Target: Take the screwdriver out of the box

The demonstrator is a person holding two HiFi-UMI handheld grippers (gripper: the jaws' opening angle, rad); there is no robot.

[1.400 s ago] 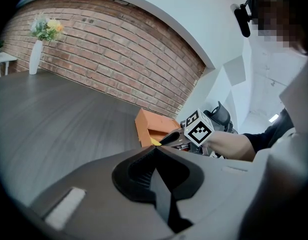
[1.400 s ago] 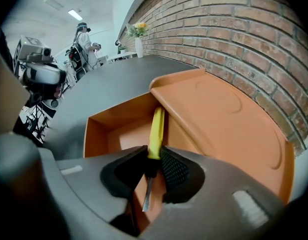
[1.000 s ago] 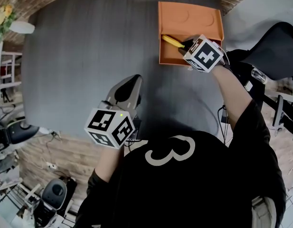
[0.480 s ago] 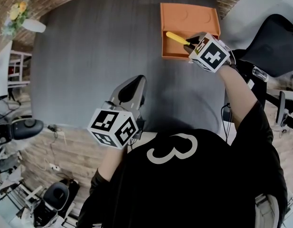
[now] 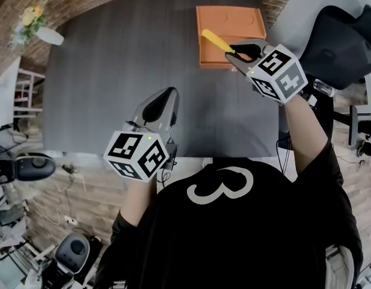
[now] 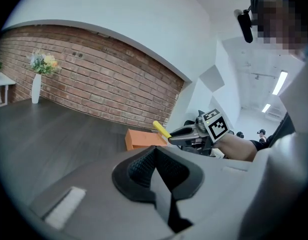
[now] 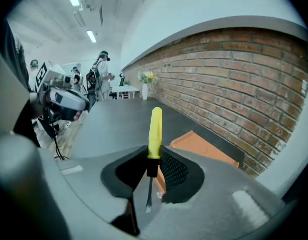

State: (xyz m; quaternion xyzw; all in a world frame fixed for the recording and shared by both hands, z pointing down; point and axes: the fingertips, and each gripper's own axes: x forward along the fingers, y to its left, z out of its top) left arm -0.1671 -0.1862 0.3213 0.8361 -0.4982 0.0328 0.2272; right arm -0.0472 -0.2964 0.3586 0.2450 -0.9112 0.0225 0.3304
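Note:
The open orange box [image 5: 230,24] lies at the far right of the dark table [image 5: 113,59]. My right gripper [image 5: 232,52] hangs above the box's near edge, shut on the screwdriver [image 5: 216,40], whose yellow handle sticks out past the jaws toward the box. In the right gripper view the screwdriver [image 7: 154,129] stands between the pads, black neck clamped, blade pointing back, with the box [image 7: 203,146] below to the right. My left gripper [image 5: 167,96] hovers over the table's near edge, shut and empty. The left gripper view shows the box [image 6: 140,139], the screwdriver [image 6: 161,129] and the right gripper [image 6: 179,133] ahead.
A white vase of flowers [image 5: 39,29] stands on a side table at the far left, beside a brick wall [image 6: 94,84]. A black office chair [image 5: 344,41] is at the right of the table. People stand in the distance [image 7: 101,74].
My right gripper has lifted the screwdriver up out of the box and drawn it toward me. The left gripper has risen a little.

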